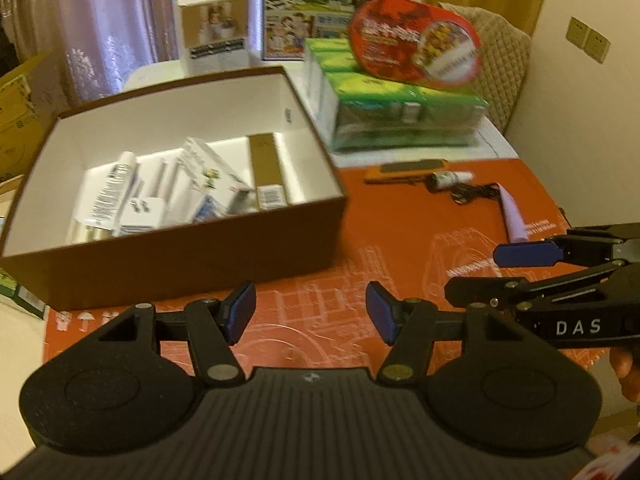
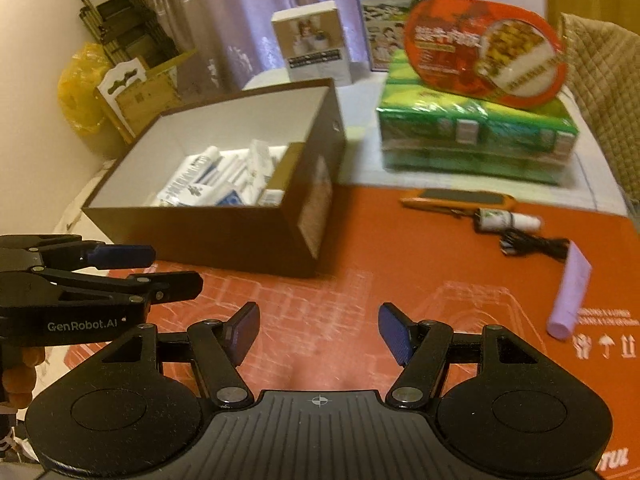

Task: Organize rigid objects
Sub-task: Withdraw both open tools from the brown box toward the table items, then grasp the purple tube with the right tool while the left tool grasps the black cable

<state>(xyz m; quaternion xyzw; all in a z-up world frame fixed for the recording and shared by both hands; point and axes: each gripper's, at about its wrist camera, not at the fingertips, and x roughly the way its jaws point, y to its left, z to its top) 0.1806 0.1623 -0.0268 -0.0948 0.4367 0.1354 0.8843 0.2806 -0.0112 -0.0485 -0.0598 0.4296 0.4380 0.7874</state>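
A brown cardboard box (image 1: 200, 264) (image 2: 240, 236) with a white inside stands on the red mat and holds several white tubes and small cartons (image 1: 180, 192). On the mat to its right lie an orange utility knife (image 1: 404, 170) (image 2: 460, 199), a small white bottle (image 1: 450, 179) (image 2: 508, 221), a black cable (image 1: 476, 193) (image 2: 536, 246) and a lilac tube (image 1: 514, 216) (image 2: 570, 292). My left gripper (image 1: 311, 316) is open and empty in front of the box. My right gripper (image 2: 318, 332) is open and empty over the mat; it also shows in the left wrist view (image 1: 500, 270).
A green wrapped multipack (image 1: 400, 108) (image 2: 476, 140) with a red oval package (image 1: 416, 42) on top stands behind the loose items. A white carton (image 1: 214, 32) and a blue milk box (image 1: 316, 4) stand at the back. A cardboard box (image 2: 140, 88) and yellow bag sit at left.
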